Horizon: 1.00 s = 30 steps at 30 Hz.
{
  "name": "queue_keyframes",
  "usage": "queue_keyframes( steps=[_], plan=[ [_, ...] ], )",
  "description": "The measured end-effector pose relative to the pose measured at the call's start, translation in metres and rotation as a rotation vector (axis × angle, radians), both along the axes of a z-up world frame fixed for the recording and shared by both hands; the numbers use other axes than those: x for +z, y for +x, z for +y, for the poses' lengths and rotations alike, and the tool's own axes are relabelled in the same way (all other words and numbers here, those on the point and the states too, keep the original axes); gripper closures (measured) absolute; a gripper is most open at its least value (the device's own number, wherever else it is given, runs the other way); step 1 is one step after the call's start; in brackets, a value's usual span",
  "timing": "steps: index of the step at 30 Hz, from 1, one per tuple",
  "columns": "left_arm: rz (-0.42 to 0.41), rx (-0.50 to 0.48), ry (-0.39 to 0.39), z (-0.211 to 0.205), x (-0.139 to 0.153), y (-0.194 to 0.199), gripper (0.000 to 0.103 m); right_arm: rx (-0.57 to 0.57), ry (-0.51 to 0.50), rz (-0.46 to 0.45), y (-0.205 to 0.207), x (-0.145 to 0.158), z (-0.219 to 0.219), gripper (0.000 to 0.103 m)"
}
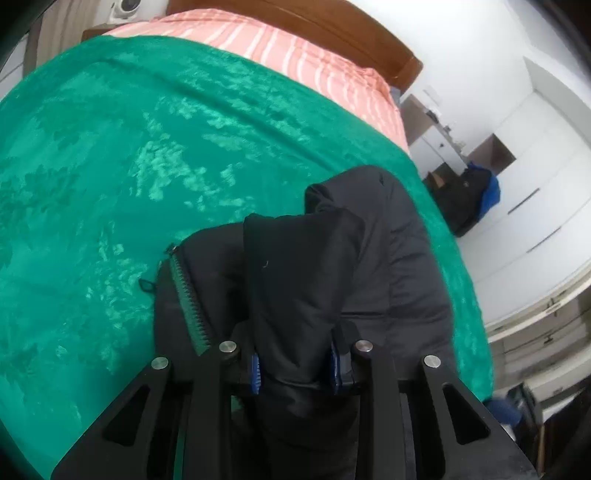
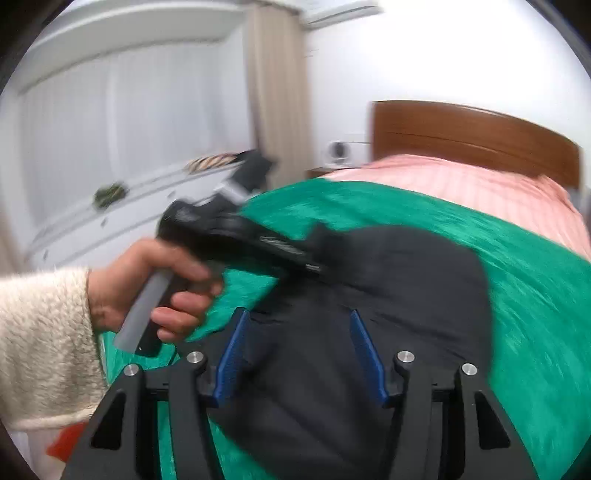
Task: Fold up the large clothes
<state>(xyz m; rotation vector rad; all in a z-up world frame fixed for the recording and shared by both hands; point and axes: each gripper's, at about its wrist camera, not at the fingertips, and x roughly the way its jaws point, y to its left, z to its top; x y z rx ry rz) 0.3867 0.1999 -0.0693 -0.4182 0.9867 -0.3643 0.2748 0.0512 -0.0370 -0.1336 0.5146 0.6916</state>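
Left tool gripping black jacket, labels seemingly illegible

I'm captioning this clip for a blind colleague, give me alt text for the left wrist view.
The left gripper is shut on a bunched fold of a black jacket lying on a green blanket that covers a bed. Pink striped bedding and a wooden headboard lie beyond.

Left gripper: black angular linkage arms with triangular cut-outs, four round silver pins, blue ribbed pads. Right gripper: same black frame, silver pins, longer blue ribbed fingers. Left hand wraps a black-and-grey handle. Cream fuzzy knit sleeve with ribbed cuff.
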Motion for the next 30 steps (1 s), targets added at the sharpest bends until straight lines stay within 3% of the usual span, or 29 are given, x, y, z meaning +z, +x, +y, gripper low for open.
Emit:
queue_keyframes(
  steps=[2,4,9,14,22,30],
  plan=[
    [0.021,0.014,0.008,0.006,-0.01,0.003,0.076,0.077,-0.113,0.02,0.01,-0.031,0.042,0.053],
    [0.044,0.034,0.041,0.012,-0.018,0.006,0.076,0.071,-0.219,0.045,0.017,-0.073,0.073,0.054],
    [0.075,0.024,0.056,0.019,-0.04,0.008,0.075,0.013,-0.279,-0.036,0.012,-0.107,0.097,0.053],
    [0.089,0.028,0.006,0.024,-0.062,0.013,0.073,0.025,-0.225,-0.019,0.023,-0.118,0.094,0.054],
    [0.106,0.017,0.038,0.015,-0.075,0.024,0.071,0.036,-0.133,0.061,0.038,-0.118,0.063,0.054],
    [0.13,0.002,0.02,0.017,-0.084,0.034,0.07,0.034,-0.123,0.076,0.043,-0.109,0.065,0.054]
  ],
)
